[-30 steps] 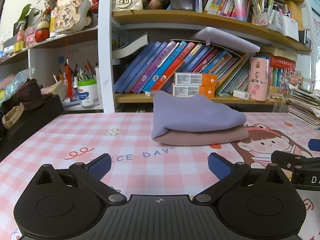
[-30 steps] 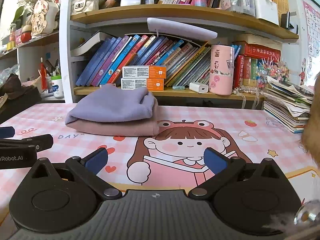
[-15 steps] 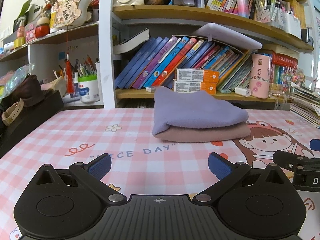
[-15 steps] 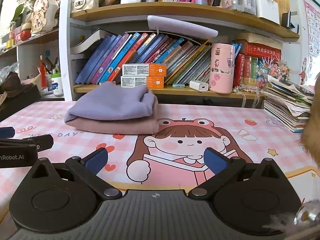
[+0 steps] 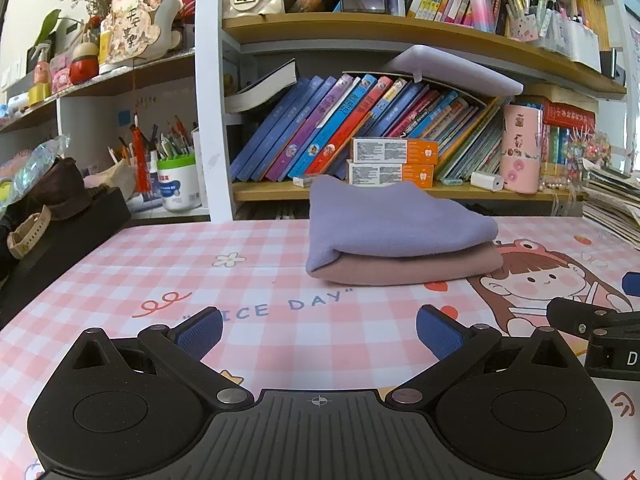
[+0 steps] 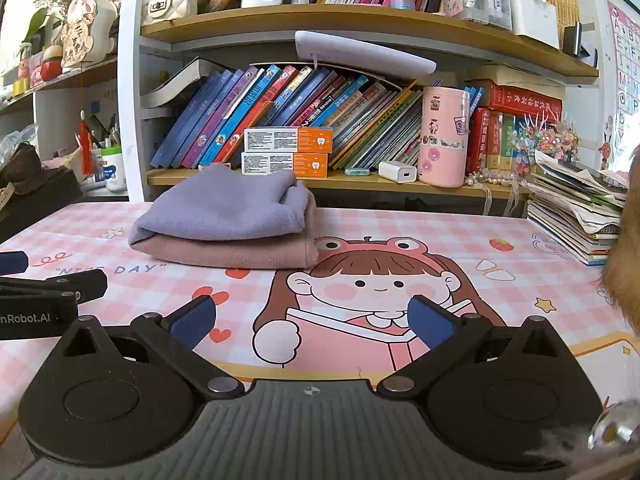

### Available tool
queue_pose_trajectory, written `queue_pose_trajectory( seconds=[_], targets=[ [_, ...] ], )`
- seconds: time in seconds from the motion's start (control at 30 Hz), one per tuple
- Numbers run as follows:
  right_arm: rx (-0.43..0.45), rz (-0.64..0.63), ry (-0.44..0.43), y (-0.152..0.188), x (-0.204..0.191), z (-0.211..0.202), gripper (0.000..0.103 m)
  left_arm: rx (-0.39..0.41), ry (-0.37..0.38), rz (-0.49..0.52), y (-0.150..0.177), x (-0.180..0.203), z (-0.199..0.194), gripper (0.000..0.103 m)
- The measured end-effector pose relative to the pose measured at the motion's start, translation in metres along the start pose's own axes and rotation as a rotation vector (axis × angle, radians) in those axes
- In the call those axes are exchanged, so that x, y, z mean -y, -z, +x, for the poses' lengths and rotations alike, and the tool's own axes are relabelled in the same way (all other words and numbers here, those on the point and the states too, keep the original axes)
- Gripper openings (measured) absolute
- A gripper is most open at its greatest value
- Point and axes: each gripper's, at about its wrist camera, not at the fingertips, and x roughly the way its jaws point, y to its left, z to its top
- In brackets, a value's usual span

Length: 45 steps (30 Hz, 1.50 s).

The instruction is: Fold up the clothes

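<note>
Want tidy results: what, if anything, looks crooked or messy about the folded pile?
Little stands out. The purple cloth lies folded on the pink cloth, though bunched at its right end, leaving pink showing beneath. Both grippers hang clear, jaws open.

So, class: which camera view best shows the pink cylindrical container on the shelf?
The right wrist view: the pink container appears large, unblocked, its stickers clear. The left wrist view shows it smaller, nearer the edge.

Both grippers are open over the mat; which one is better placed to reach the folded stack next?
Probably the left gripper: the folded lilac cloth on the folded pink cloth lies straight ahead of it. From the right gripper, the stack sits off to its left. Both are open and empty.
</note>
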Motion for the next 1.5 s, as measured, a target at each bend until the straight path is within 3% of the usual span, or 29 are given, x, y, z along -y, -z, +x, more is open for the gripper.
queue_pose_trajectory(
  seconds=[1.5],
  targets=[
    [-0.019,-0.02,-0.003,0.0,-0.0033,0.0028,0.103,0.004,0.003,0.027,0.0009,0.0044,0.0002,0.103]
  ],
)
